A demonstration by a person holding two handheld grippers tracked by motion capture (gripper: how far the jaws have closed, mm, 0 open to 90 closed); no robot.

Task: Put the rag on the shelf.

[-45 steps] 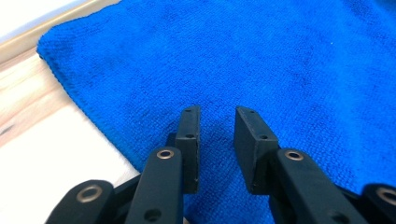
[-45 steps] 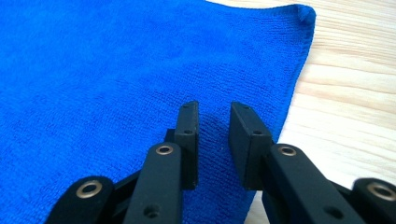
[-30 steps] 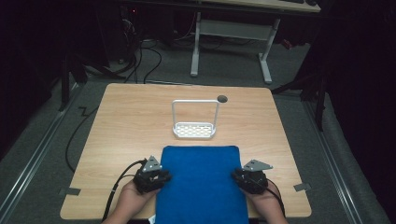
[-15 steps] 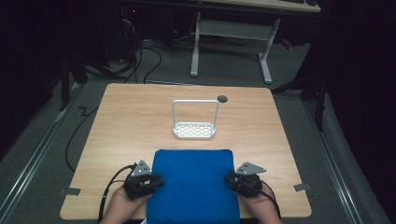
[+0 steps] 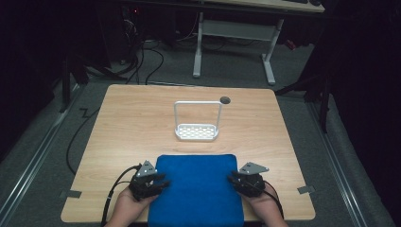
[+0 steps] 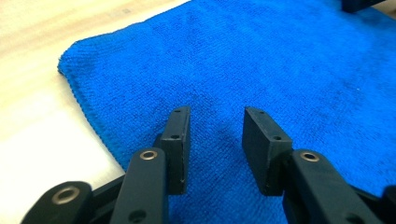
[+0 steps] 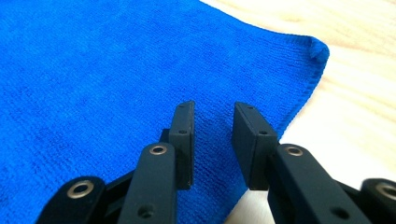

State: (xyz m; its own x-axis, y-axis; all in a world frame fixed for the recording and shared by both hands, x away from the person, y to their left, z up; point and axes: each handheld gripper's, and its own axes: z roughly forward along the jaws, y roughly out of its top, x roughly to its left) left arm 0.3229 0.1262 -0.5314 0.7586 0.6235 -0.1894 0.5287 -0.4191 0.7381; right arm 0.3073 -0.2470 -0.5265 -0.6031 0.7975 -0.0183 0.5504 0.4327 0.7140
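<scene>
A flat blue terry cloth [image 5: 196, 189] lies low and centre in the high view, on the light wooden desk [image 5: 127, 123]. The left claw [image 5: 161, 182] and right claw [image 5: 232, 178] sit at its side edges, jaws parted, gripping nothing. A white wire rack [image 5: 196, 124] stands mid-frame.

A blue cloth [image 5: 196, 189] of soft, matt terry with a fine looped weave and a ribbed hem lies on a table [image 5: 132, 123] of pale wood-grain finish, smooth with a faint sheen. The jaws of the left gripper [image 6: 215, 140] and the right gripper [image 7: 212, 140] look like matt black hard plastic, set with small bright metal rivets. Farther back on the table, a white rack [image 5: 196, 128] with a perforated base and a thin frame has a smooth, satin coat.
</scene>
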